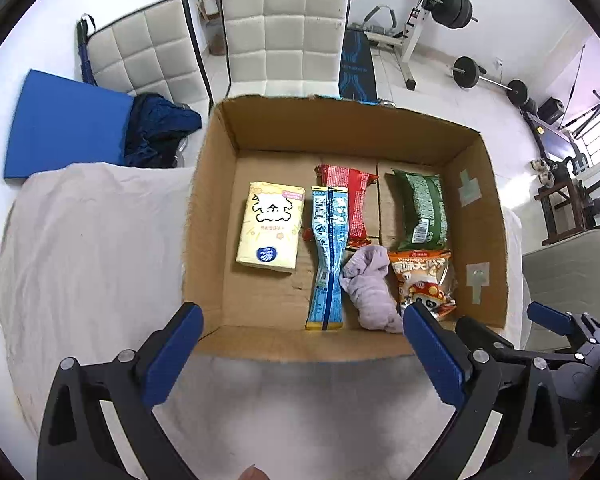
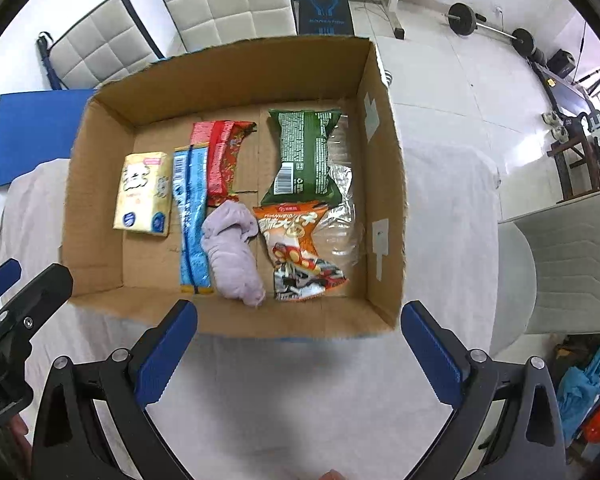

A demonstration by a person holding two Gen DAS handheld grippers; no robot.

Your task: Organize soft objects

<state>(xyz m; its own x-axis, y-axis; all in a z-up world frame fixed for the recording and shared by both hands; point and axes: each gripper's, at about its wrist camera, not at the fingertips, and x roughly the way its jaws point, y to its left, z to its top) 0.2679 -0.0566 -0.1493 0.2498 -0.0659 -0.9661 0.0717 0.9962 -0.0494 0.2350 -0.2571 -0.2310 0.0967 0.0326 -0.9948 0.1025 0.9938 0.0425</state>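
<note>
Both grippers hang over the near rim of the cardboard box (image 1: 476, 216): the left gripper (image 1: 300, 344) and right gripper (image 2: 300, 340) each stand spread wide, nothing between the pads. Inside the box lie a yellow tissue pack (image 1: 270, 228), a blue wrapper (image 1: 328, 256), a red packet (image 1: 350, 204), a green packet (image 1: 420, 208), an orange snack bag (image 1: 426, 284) and a crumpled lilac cloth (image 1: 370, 284) touching the blue wrapper. White cloth (image 1: 92, 248) covers the table beneath.
</note>
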